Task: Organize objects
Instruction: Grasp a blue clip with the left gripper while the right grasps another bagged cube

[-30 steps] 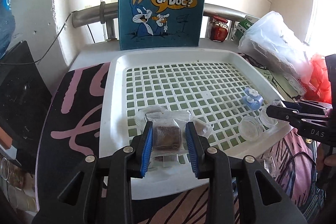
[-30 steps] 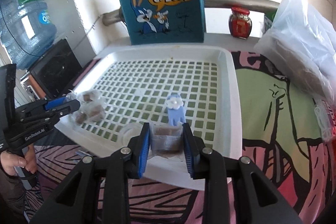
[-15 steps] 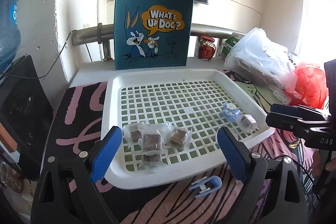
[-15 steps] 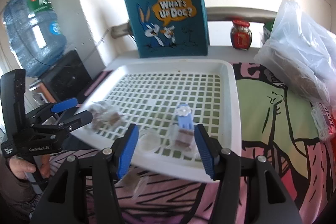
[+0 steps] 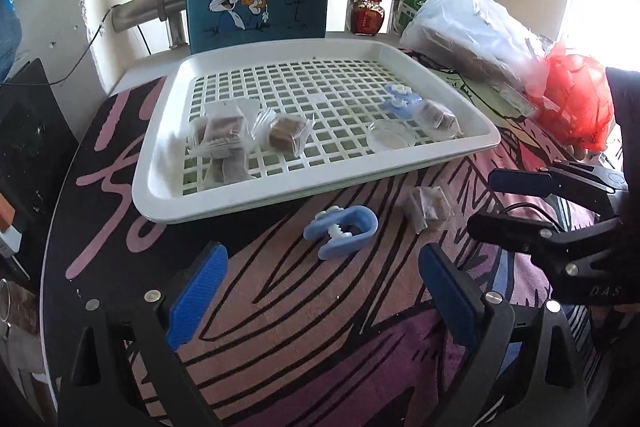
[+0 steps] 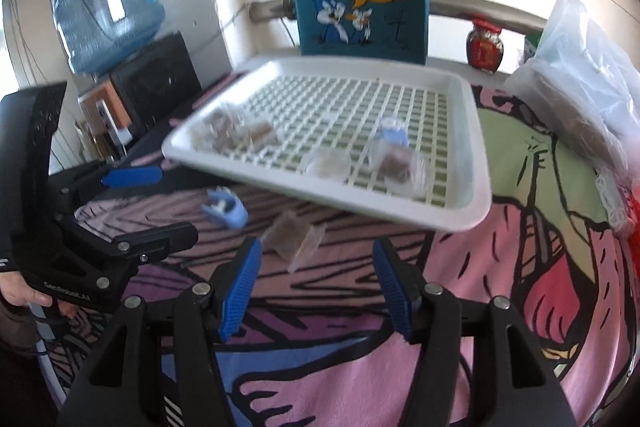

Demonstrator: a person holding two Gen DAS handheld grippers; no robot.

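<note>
The left claw (image 5: 320, 299) is standing wide and empty at the bottom of the left wrist view, its jaws opening, with only the patterned cloth (image 5: 280, 347) between the blue pads. A blue clip (image 5: 342, 231) is lying just above the gap, a little right of centre, on the cloth and apart from the tray (image 5: 160, 183); its long axis is running from lower left to upper right. A wrapped brown block (image 5: 428, 209) is sitting further right, closer to the right claw (image 5: 492, 199), which is reaching in from the right edge. On the tray, more wrapped blocks are clustering at left, and a second clip (image 5: 400, 101), a clear lid (image 5: 392, 139) and one more block are lying at right. The tray's near rim is bounding the upper side; the cloth below is open.

In the right wrist view, which is blurred, the right claw (image 6: 316, 291) is half spread and empty, its jaws opening. The wrapped block (image 6: 294, 237) is lying just above the gap, slightly left of centre, its long axis slanting up to the right. The clip (image 6: 226, 209) is sitting further left, toward the left claw (image 6: 160, 201) at the left edge. By my reading, each claw is lined up on its nearer thing, with the tray rim overhanging just beyond.
</note>
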